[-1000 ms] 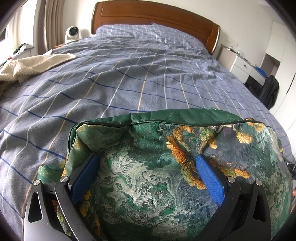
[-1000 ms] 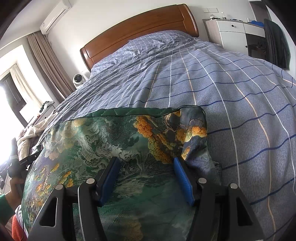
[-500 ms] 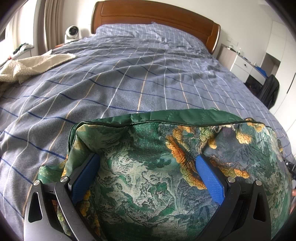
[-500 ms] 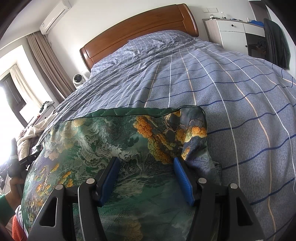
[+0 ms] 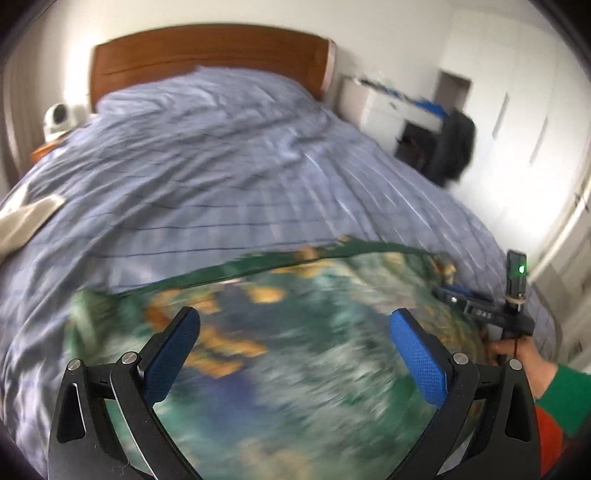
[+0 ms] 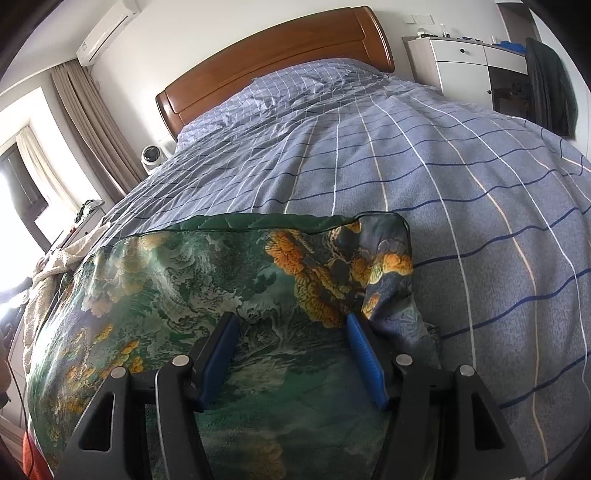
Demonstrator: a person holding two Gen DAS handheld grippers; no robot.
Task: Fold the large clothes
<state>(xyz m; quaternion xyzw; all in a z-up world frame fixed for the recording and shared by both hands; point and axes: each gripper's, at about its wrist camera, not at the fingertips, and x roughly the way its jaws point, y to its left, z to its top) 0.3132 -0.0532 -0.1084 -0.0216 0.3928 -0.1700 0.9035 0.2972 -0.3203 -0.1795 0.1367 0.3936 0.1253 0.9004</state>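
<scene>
A: Where's the garment?

B: Folded green garment (image 6: 207,295) w/ orange & cream landscape print lies flat on the blue-grey checked duvet (image 6: 461,177), near the foot end of the bed. Its far edge shows a plain dark-green quilted lining. The right corner is turned over, next to the bare duvet.

A: Right gripper?

B: Right gripper (image 6: 291,354) sits low over the garment's right part. Blue pads (image 6: 365,362) are spread wide apart w/ cloth lying flat between them, nothing pinched. In the left wrist view it shows at the far right (image 5: 476,306), w/ a hand (image 5: 524,354) in a green-and-red sleeve holding its handle, green light on top.

A: Left one?

B: Left gripper (image 5: 291,350) is also wide open, pads (image 5: 417,365) well apart, above the garment's (image 5: 295,369) left-middle part. That view is badly motion-blurred, so can't tell if the tips touch the cloth. Not gripping anything.

A: Surroundings?

B: Wooden headboard (image 6: 280,62) at the far end, white fan (image 6: 151,157) beside it on the left, and a cream fleece blanket (image 6: 48,273) at the left bed edge. White dresser (image 6: 461,62) to the right, dark jacket (image 6: 550,85) hanging near it. AC unit (image 6: 107,33) sits high on the wall, curtains (image 6: 88,122) by the window.
</scene>
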